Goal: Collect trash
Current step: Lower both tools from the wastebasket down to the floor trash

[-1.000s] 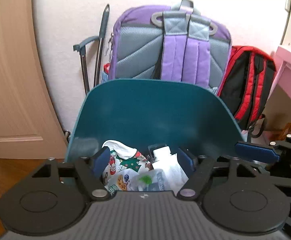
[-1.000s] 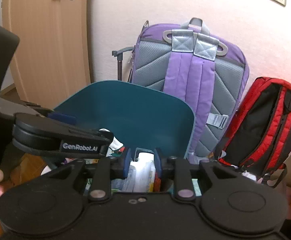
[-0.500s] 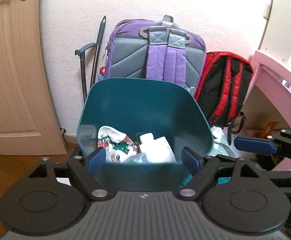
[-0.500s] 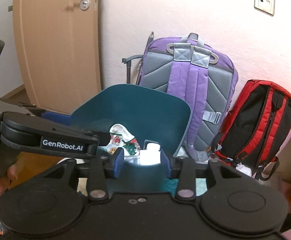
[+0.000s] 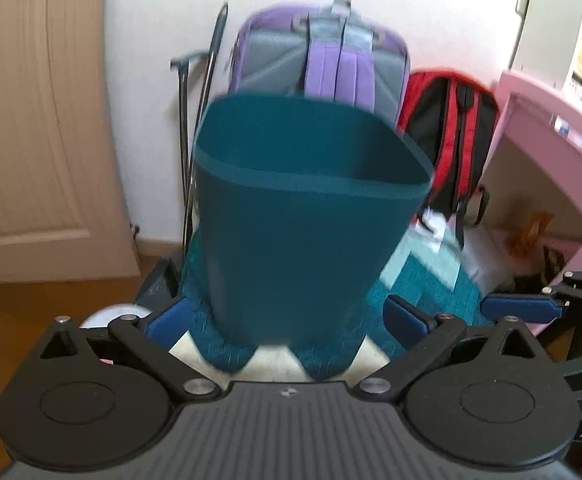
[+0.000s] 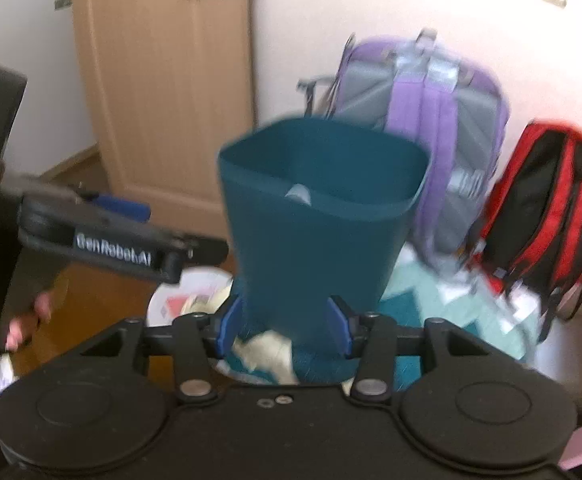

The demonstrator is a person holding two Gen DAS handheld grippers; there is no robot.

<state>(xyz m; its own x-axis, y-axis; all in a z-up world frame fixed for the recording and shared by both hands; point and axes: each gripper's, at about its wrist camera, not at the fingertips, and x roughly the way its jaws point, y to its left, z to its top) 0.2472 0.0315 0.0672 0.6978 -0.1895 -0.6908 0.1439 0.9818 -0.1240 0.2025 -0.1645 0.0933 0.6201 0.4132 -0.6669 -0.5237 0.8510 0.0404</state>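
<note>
Here the teal trash bin (image 5: pixel 303 216) is seen upright on a patterned rug (image 5: pixel 419 292), before a purple backpack (image 5: pixel 331 60). The left gripper (image 5: pixel 287 316) and right gripper (image 6: pixel 285 326) are being opened, nothing gripped.

A home bedroom: backpacks (image 5: pixel 319 56) against the wall, wooden door (image 5: pixel 39 120), pink desk (image 5: pixel 551 152)

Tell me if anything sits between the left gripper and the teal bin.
Nothing visible does. The teal bin stands right ahead of the left gripper, whose jaws are opening, pads clear of its walls.
</note>
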